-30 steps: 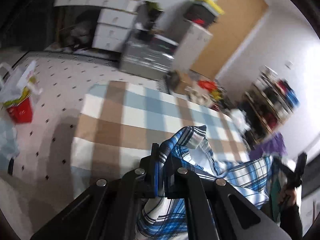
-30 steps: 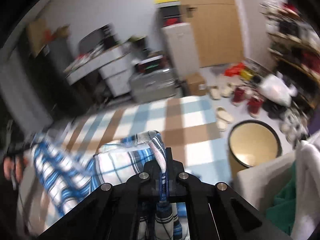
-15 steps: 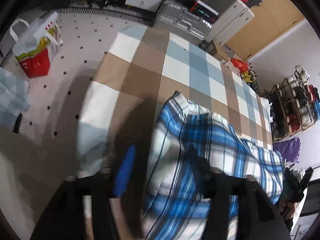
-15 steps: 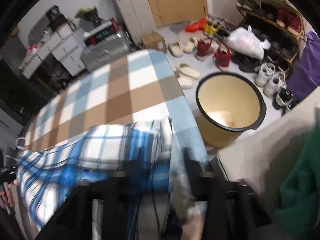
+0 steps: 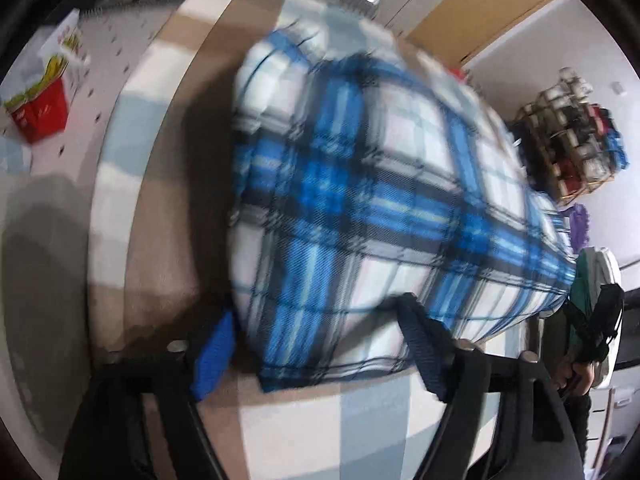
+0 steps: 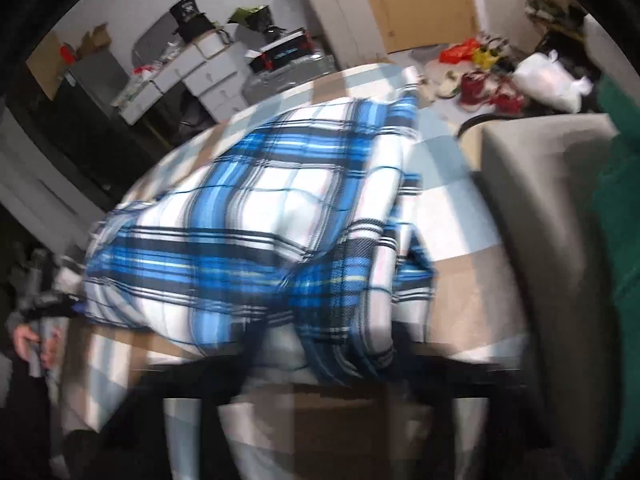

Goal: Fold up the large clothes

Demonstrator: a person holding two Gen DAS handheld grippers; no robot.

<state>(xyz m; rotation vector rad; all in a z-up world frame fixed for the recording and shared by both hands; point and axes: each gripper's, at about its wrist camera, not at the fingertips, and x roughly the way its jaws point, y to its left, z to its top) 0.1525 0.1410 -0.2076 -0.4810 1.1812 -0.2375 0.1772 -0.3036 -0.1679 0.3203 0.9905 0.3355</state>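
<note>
Now one plaid shirt, two claws: left claw loose, just closing astride it; right claw clenched.

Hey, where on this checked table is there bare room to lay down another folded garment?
Free: the strip of checked tablecloth along the near edge, in front of the blue plaid garment, and the brown-and-white band to its left, up to the table edge. Crowded: the middle, under the garment, and the right side, where the grey furniture borders it.
</note>
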